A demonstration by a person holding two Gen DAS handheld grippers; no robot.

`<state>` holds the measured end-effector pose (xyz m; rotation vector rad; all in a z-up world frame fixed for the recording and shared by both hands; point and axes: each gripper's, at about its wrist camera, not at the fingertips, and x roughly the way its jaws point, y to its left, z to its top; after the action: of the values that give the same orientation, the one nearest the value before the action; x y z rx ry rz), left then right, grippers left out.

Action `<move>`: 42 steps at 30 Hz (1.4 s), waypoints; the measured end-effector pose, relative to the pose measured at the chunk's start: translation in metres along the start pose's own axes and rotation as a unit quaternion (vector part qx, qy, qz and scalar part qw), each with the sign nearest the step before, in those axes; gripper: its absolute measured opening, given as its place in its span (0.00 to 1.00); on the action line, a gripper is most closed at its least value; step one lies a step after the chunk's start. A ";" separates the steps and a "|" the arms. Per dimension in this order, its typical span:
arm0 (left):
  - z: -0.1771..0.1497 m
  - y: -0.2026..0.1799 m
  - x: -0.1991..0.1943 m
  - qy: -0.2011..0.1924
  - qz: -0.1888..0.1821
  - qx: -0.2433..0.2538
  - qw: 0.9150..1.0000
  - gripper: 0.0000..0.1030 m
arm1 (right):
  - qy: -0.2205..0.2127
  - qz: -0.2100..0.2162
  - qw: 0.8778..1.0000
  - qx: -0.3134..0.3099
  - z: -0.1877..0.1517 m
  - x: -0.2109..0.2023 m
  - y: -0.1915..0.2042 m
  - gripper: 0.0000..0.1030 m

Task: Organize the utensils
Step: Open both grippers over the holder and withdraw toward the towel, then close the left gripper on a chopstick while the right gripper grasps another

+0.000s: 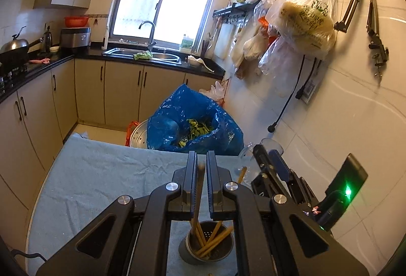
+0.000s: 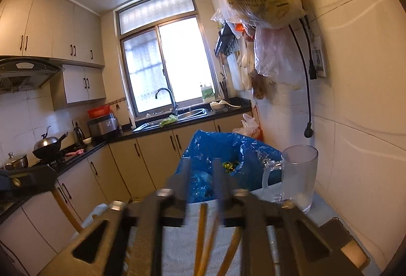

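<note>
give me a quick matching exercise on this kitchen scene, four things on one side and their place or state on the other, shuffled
Things:
1. chopstick
2. metal holder
3. glass mug
4. blue bag

Places or states:
A. stands on the cloth by the tiled wall
B. between the left gripper fingers
C. beyond the far edge of the table, vegetable scraps inside
D. on the cloth below the left gripper, several chopsticks inside

Pairs: 1-B, 2-D, 3-A, 4-C

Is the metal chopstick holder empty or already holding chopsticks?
Holding chopsticks: several yellow chopsticks stand slanted inside the metal holder, seen from the left wrist.
</note>
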<state>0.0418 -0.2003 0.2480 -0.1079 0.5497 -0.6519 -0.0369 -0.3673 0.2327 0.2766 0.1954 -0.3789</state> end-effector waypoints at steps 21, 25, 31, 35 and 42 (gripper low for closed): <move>-0.093 0.026 -0.113 0.012 0.047 -0.042 0.998 0.38 | 0.088 0.022 0.995 -0.031 -0.026 -0.137 -0.031 0.71; -0.146 0.038 -0.083 0.084 0.062 -0.059 0.993 0.38 | 0.209 0.048 0.973 -0.080 -0.092 -0.136 -0.039 0.71; -0.206 0.040 -0.034 0.177 0.070 -0.050 0.980 0.38 | 0.316 0.095 0.935 -0.131 -0.161 -0.133 -0.032 0.43; -0.230 0.039 -0.007 0.219 0.068 -0.056 0.972 0.37 | 0.333 0.108 0.927 -0.133 -0.179 -0.126 -0.025 0.40; -0.248 0.024 0.026 0.253 0.070 -0.034 0.964 0.31 | 0.352 0.087 0.920 -0.148 -0.195 -0.107 -0.024 0.36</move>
<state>-0.0557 -0.1789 0.0186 0.0353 1.0636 -0.5206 -0.1703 -0.2945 0.0690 0.1188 0.9247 -0.0537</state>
